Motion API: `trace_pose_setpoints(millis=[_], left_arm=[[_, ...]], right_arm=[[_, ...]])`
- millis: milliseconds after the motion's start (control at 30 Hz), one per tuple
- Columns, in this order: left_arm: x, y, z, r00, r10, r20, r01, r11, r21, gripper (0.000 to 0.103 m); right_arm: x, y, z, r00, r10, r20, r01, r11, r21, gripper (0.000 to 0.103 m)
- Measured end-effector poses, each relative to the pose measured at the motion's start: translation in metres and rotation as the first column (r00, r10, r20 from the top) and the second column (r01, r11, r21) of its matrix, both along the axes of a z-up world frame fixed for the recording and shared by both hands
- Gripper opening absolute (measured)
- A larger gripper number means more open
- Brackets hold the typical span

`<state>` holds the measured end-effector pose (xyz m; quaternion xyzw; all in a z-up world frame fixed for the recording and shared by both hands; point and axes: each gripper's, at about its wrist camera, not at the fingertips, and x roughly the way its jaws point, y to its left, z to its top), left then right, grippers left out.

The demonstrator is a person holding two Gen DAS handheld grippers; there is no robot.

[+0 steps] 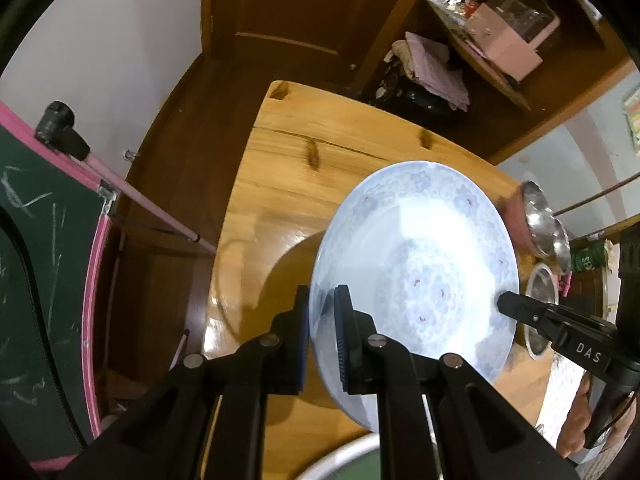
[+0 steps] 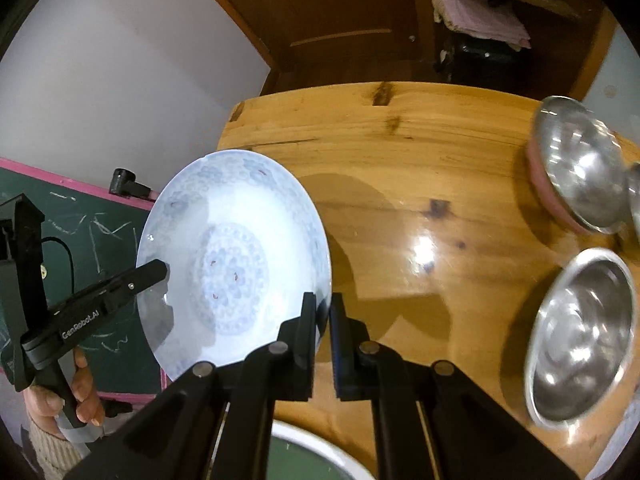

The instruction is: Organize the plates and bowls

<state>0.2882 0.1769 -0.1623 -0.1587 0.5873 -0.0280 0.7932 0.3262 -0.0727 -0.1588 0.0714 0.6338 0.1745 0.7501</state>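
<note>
plate [image 1: 416, 276], round glazed patterned ceramic

The large round porcelain plate with a pale blue flower pattern [image 1: 416, 280] is held up above the glossy wooden tabletop [image 1: 288, 184], tilted, with the left tool [image 1: 322, 320] on its left rim and the right tool [image 2: 323, 320] on its right rim. To the right of the plate, three round steel bowls stand on the tabletop: the near one [image 2: 580, 336] alone, a farther one [image 2: 580, 168] upon a pink round thing [image 2: 538, 178], a third [image 2: 634, 196] just beside it. Left of the tabletop stands a green chalkboard with a pink frame [image 1: 44, 260].
</note>
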Motion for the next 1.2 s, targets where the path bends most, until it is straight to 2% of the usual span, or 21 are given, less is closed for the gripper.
trace_pose_setpoints(millis=[233,500,700,933,1200], left_arm=[[-0.051,-0.022,0.052,0.999,-0.026,0.048,0.025,0.999,0.025,0.009],[-0.114,-0.037,0.081,0.998,-0.035,0.056,0.033,0.999,0.04,0.009],[-0.16,-0.051,0.084,0.998,-0.047,0.046,0.044,0.997,0.061,0.009],[-0.207,-0.063,0.071,0.997,-0.065,0.031,0.063,0.997,0.054,0.009],[-0.235,-0.064,0.048,0.998,-0.056,0.016,0.055,0.998,0.043,0.009]], right_arm=[[-0.05,-0.021,0.047,0.998,-0.029,0.048,0.029,1.0,0.009,0.006],[-0.111,-0.04,0.076,0.996,-0.026,0.084,0.025,1.0,0.013,0.006],[-0.155,-0.049,0.076,0.996,-0.016,0.087,0.015,1.0,0.017,0.006],[-0.203,-0.059,0.065,0.996,-0.013,0.084,0.012,1.0,0.01,0.006],[-0.234,-0.059,0.044,0.997,0.001,0.077,-0.001,1.0,0.003,0.006]])
